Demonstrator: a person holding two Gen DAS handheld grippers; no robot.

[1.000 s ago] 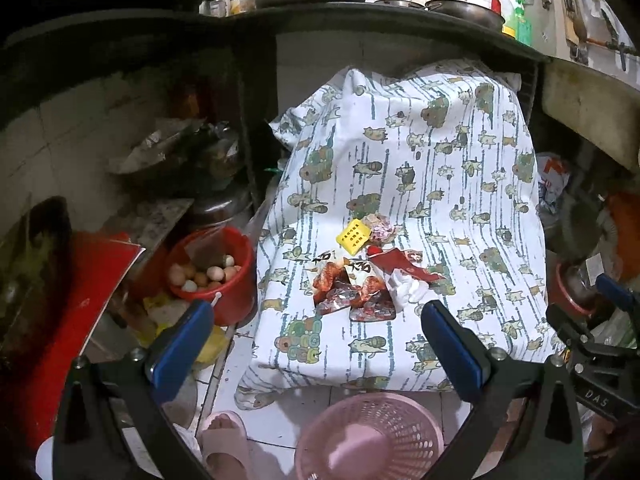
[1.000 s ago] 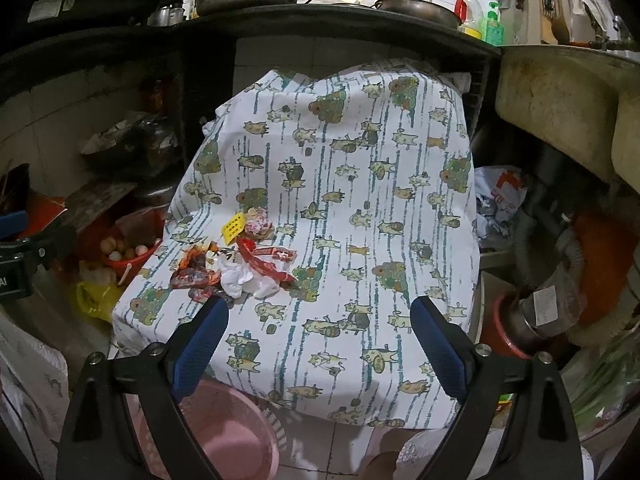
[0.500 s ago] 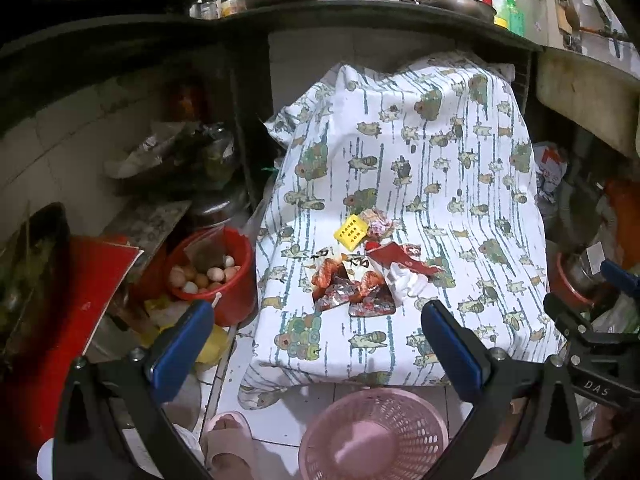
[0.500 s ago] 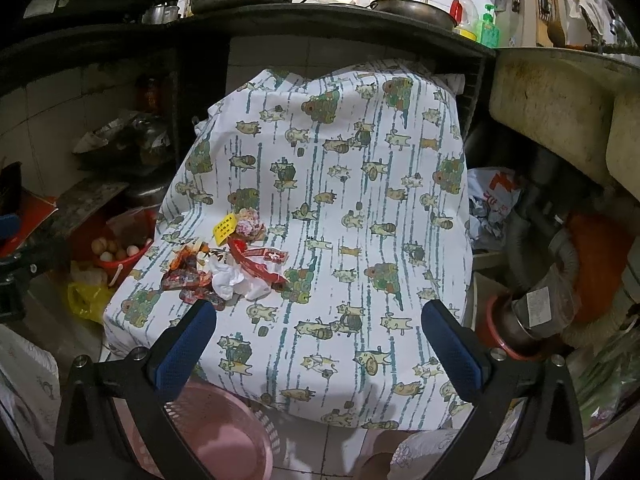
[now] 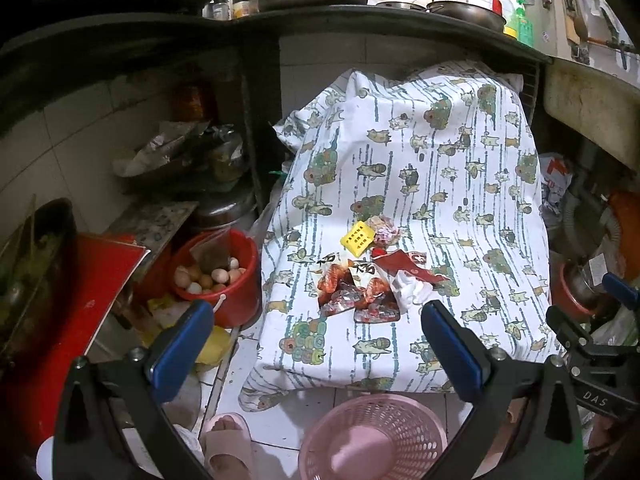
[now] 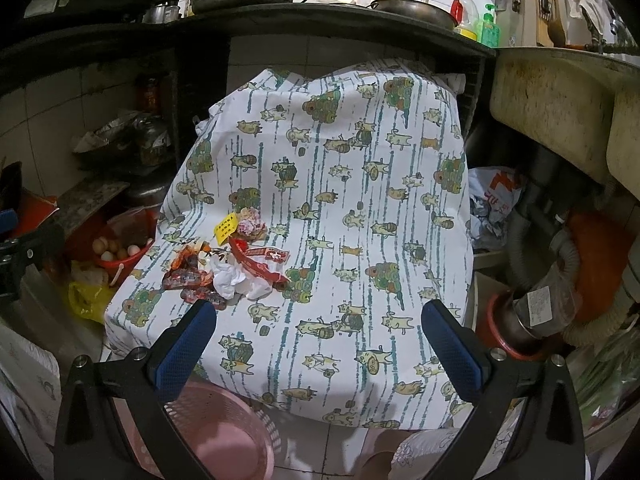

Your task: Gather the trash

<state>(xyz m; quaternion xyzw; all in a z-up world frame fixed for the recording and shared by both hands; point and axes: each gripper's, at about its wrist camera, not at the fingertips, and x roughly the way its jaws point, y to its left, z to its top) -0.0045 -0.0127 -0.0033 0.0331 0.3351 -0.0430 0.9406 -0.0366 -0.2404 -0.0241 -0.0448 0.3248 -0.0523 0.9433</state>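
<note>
both tongs, left and right, gape empty above the table; wrappers lie heaped near its front, pink basket below.

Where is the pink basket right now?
The pink basket stands on the floor below the cloth-covered table, bottom centre in the left wrist view, beside a slippered foot.

Pink basket cut off by the bottom edge below the left gripper, print on the yellow packet ahead too small to read.
</note>
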